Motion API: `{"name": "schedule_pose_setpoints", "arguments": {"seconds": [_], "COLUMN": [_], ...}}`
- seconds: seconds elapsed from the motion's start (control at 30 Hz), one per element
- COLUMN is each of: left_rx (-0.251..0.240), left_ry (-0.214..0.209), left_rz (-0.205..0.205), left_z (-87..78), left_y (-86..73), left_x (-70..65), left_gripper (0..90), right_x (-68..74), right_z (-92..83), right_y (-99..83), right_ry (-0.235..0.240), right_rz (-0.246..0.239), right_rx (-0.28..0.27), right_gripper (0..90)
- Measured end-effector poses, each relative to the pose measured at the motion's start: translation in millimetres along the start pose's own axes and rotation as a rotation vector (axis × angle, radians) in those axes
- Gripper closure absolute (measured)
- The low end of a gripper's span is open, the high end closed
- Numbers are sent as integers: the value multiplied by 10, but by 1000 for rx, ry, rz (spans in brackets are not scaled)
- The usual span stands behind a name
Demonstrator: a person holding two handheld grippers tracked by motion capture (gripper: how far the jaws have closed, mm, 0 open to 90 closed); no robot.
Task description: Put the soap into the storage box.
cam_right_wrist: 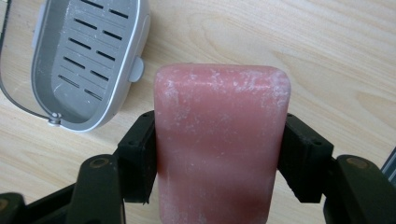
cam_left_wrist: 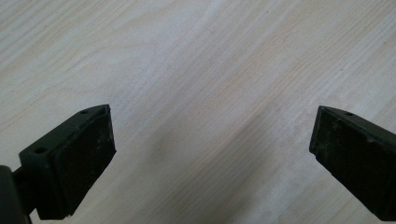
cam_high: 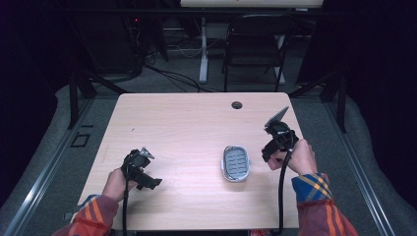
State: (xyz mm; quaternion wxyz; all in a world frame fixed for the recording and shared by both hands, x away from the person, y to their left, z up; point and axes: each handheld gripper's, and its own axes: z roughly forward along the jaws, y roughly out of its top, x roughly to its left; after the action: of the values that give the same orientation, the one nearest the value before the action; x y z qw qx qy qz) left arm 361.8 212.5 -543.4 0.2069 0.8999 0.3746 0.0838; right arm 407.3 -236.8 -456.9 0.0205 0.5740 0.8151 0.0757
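The right gripper (cam_right_wrist: pixel 219 154) was clamped on a pink bar of soap (cam_right_wrist: pixel 222 140), its two black jaws pressing the bar's sides, the soap's surface scuffed with white marks. In the high view this gripper (cam_high: pixel 271 147) sat at the table's (cam_high: pixel 187 123) right side, held in the right hand (cam_high: pixel 297 158), just right of a grey soap dish (cam_high: pixel 236 163) (slotted floor, pale rim) that lay flat on the wood; the soap itself was too small to make out there. The left gripper (cam_high: pixel 147 181), in the left hand (cam_high: pixel 116 185), was near the front left part of the table, well apart from the dish. Its jaws stood wide apart over bare wood, grasping nothing.
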Motion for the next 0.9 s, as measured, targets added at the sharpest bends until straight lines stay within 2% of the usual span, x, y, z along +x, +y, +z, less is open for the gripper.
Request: {"name": "schedule_pose_setpoints", "arguments": {"seconds": [0.43,0.5,0.53,0.77,0.9], "left_rx": [-3,-2,-3,-3,-3], "left_ry": [0,-1,-1,-1,0], "left_rz": [0,1,1,1,2], "left_z": [3,4,4,4,3], "left_y": [-3,-3,-3,-2,-3], "left_x": [-3,-3,-3,-4,-4], "left_gripper": [1,1,1,1,1], "right_x": [179,198,212,281,324], "right_z": [-72,-90,-84,-94,-97], "right_y": [136,163,167,222,262], "right_ry": [-25,-36,-29,-33,-36], "right_rz": [-50,-66,-58,-77,-107], "right_rx": [16,34,21,28,47], "right_gripper": [371,372,372,372,372]}}
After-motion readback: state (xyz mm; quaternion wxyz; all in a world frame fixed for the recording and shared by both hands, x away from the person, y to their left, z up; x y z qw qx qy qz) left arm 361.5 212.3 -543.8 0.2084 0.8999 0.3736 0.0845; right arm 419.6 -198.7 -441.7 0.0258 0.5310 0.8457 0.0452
